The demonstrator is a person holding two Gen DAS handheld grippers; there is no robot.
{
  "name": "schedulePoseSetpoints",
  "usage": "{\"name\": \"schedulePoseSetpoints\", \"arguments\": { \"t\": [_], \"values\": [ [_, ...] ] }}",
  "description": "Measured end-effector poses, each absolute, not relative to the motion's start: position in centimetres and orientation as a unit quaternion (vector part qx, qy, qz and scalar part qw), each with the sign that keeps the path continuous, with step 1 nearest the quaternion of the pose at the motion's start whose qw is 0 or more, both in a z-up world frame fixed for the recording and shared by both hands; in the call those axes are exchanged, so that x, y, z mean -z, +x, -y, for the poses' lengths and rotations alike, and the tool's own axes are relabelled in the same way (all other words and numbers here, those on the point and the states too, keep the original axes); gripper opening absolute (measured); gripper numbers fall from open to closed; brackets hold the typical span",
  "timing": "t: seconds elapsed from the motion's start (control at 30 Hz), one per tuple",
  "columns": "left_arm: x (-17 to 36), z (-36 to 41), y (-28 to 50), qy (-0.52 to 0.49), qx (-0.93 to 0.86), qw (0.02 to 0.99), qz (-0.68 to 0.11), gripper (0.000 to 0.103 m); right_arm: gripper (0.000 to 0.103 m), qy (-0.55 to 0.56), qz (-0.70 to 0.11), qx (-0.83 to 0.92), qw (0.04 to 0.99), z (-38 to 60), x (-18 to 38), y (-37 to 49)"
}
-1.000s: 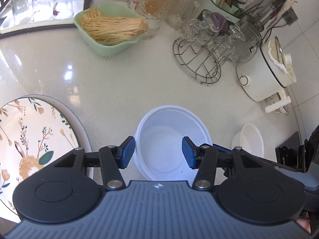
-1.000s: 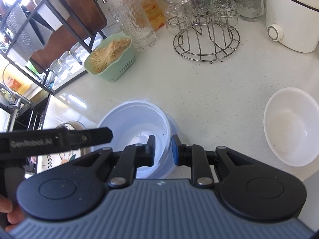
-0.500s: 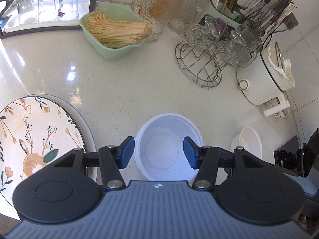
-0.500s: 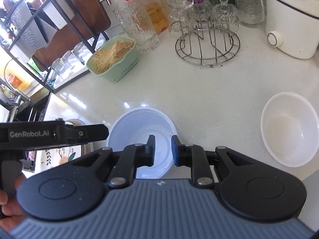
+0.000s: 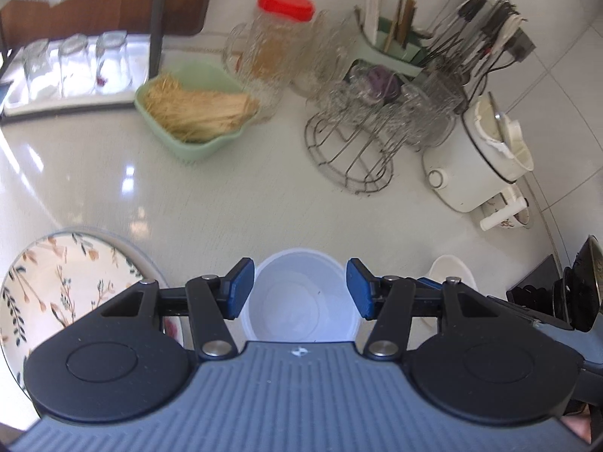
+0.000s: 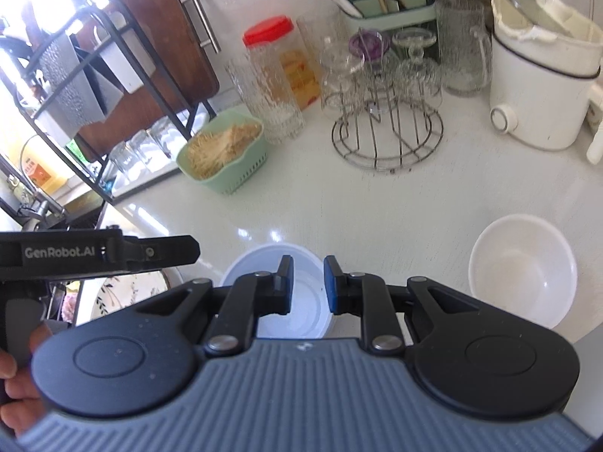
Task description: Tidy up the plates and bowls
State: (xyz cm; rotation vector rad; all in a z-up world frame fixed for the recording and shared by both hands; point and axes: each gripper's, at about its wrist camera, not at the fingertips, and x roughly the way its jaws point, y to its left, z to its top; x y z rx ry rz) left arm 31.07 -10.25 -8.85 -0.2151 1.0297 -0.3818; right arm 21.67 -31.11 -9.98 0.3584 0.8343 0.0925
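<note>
Risk: left gripper, jaws apart and empty, right gripper narrowly parted, could clip the pale-blue bowl at lower centre.

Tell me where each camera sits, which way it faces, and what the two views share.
Left wrist: sits on the left tongs, looks steeply down along them at the pale blue bowl and floral plate; its own fingers show, spread wide and empty.
Right wrist: sits on the right tongs, angled down at the same bowl and a white bowl; its narrow, empty fingers, the left tongs' side and a hand show.
Shared: blue bowl, white bowl, green basket, wire glass rack, white cooker.
</note>
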Motion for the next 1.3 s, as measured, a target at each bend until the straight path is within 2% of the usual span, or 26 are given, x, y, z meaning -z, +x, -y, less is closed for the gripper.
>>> {"name": "schedulePoseSetpoints", "arguments": {
  "t": [0.4,1.3],
  "values": [
    [6.8,12.7,30.5,-0.058,0.219,0.855,-0.467,0.060,0.022,0.172,-0.361,-0.010,0.917,32.8,7.7,20.2],
    [7.3,22.1,30.7,-0.011,0.311,0.823,-0.475,0.060,0.021,0.200,-0.321,0.106,0.920,39.7,8.2,15.8]
  ]
}}
